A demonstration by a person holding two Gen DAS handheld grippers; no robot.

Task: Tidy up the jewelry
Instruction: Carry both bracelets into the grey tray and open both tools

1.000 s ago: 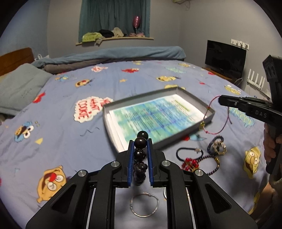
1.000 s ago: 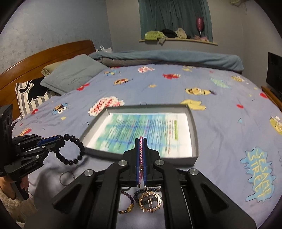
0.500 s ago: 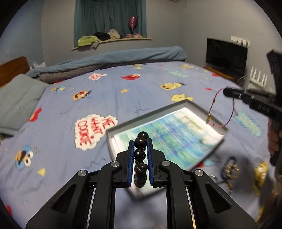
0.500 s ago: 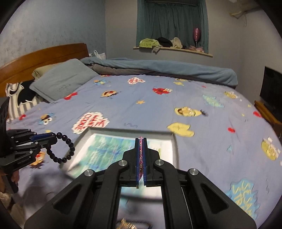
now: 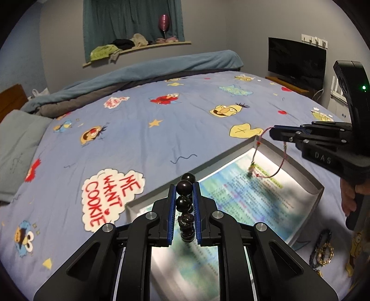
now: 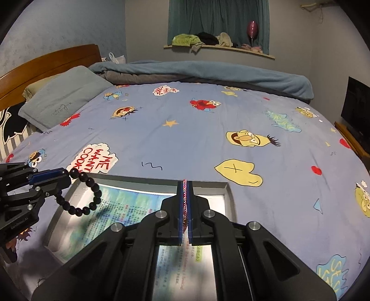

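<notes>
I'm working over a bed (image 6: 208,139) with a blue cartoon-print sheet, a rolled blue blanket (image 6: 208,71) along its far edge, a grey pillow (image 6: 60,97) by the wooden headboard (image 6: 46,60), and a dark screen (image 5: 297,61) near the wall. A teal curtain (image 6: 217,18) hangs above a cluttered ledge. On the sheet I can read "ME WANT COOKIE" (image 5: 111,196); the right tool's body carries "DAS" (image 5: 322,157). The print on the sheet lining the grey tray (image 5: 309,183) is too blurred to read.

My left hand-held gripper (image 5: 184,196) is clamped on a black bead bracelet (image 6: 83,192), whose loop hangs down off the jaws over the tray's left part, its beads running along the fingers in the wrist view. My right hand-held gripper (image 6: 185,199) is fully closed on a thin pink-red cord bracelet (image 5: 270,159), which droops as a long loop over the tray's far corner, its small charm lowest. More bracelets (image 5: 323,250) lie on the sheet right of the tray.
</notes>
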